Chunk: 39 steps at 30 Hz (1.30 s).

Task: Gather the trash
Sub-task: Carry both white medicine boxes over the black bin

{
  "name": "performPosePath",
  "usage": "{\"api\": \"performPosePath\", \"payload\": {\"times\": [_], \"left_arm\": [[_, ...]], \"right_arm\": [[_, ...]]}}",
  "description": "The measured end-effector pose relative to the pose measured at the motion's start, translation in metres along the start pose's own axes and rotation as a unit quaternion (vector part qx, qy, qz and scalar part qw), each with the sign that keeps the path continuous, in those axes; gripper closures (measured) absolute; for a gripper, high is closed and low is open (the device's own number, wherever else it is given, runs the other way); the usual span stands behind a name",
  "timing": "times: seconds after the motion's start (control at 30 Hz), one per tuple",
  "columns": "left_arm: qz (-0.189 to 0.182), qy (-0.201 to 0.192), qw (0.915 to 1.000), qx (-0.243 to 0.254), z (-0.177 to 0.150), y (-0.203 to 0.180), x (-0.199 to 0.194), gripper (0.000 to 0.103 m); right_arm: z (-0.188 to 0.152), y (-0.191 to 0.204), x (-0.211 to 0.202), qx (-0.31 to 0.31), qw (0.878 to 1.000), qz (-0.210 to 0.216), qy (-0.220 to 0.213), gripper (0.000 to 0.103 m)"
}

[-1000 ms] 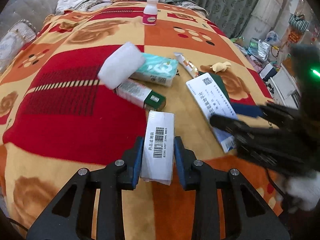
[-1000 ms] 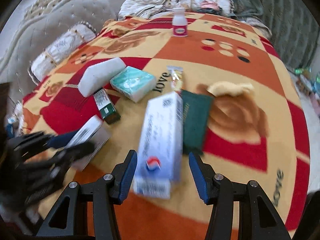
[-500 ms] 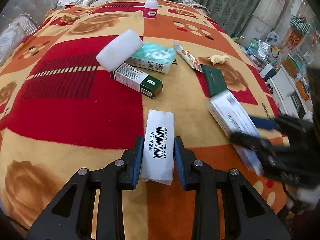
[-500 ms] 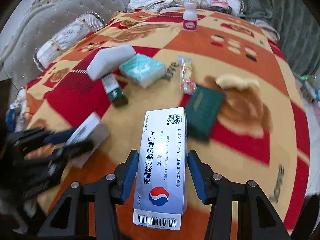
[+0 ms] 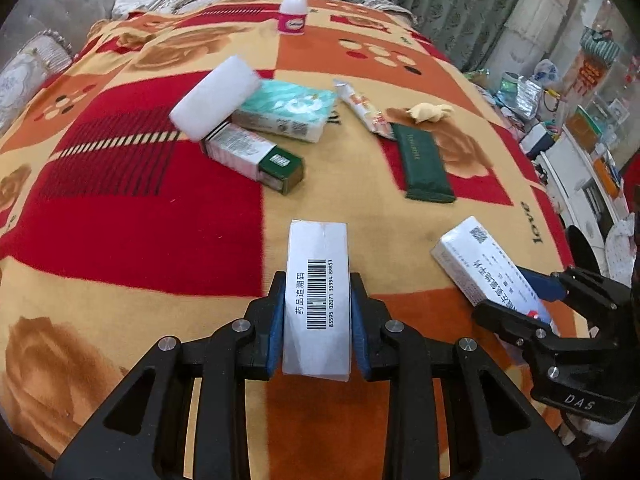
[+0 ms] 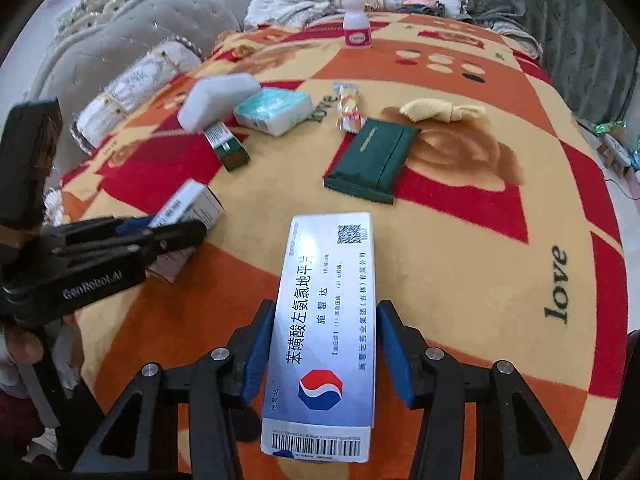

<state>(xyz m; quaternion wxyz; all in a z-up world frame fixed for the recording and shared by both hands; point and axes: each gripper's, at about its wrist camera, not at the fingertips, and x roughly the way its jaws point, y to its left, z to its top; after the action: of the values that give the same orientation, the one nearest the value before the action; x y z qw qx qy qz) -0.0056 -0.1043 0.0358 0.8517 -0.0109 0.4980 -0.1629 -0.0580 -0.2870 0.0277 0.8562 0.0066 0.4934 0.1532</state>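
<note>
The left gripper (image 5: 317,320) is clamped on a white box (image 5: 318,300) with a barcode on top, both blue pads pressed to its long sides, the box lifted over the blanket (image 5: 132,220). The right gripper (image 6: 322,354) grips a blue box (image 6: 326,328) with a red-and-blue logo, its pads against the box's edges; in the left view the same box (image 5: 480,268) shows at the right, tilted in that gripper (image 5: 516,296). From the right view the left gripper (image 6: 160,236) sits at the left edge with the white box (image 6: 188,208) in its jaws. Farther up the blanket lies the rest: a foam block (image 5: 214,96) resting partly on a green-ended box (image 5: 252,152) and touching a teal tissue pack (image 5: 286,110). Right of these, a snack wrapper (image 5: 364,110) lies just above a dark green pouch (image 5: 422,166), with a crumpled yellow scrap (image 5: 430,112) near the pouch's top. A small white bottle (image 5: 294,10) with a pink label stands upright at the far end, well apart from the others. Pillows and bedding line the far edge
</note>
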Motion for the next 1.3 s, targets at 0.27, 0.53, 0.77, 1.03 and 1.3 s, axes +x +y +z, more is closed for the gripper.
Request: {"api": "performPosePath", "payload": {"times": [0.27,0.53,0.77,1.03,1.3], "left_arm": [[-0.019,-0.012,0.9994,0.025,0.003,-0.035,-0.01,0.077],[-0.022,-0.004,0.9987,0.045,-0.002,-0.058,-0.006,0.076],[-0.022,-0.006,0.9982,0.055,-0.001,-0.067,-0.01,0.076],[-0.029,-0.013,0.9967,0.075,0.003,-0.091,-0.014,0.076],[-0.05,-0.017,0.9926,0.11,0.009,-0.136,-0.013,0.076]], "right_arm": [[-0.006,-0.018,-0.025,0.022,0.999,-0.007,-0.022,0.054],[-0.021,-0.034,-0.021,0.037,0.999,-0.014,0.014,0.054],[-0.02,-0.035,-0.014,0.031,0.999,-0.023,0.008,0.053],[-0.024,-0.047,-0.033,0.045,0.999,-0.025,-0.016,0.055],[-0.031,-0.077,-0.07,0.076,0.995,-0.043,-0.048,0.055]]}}
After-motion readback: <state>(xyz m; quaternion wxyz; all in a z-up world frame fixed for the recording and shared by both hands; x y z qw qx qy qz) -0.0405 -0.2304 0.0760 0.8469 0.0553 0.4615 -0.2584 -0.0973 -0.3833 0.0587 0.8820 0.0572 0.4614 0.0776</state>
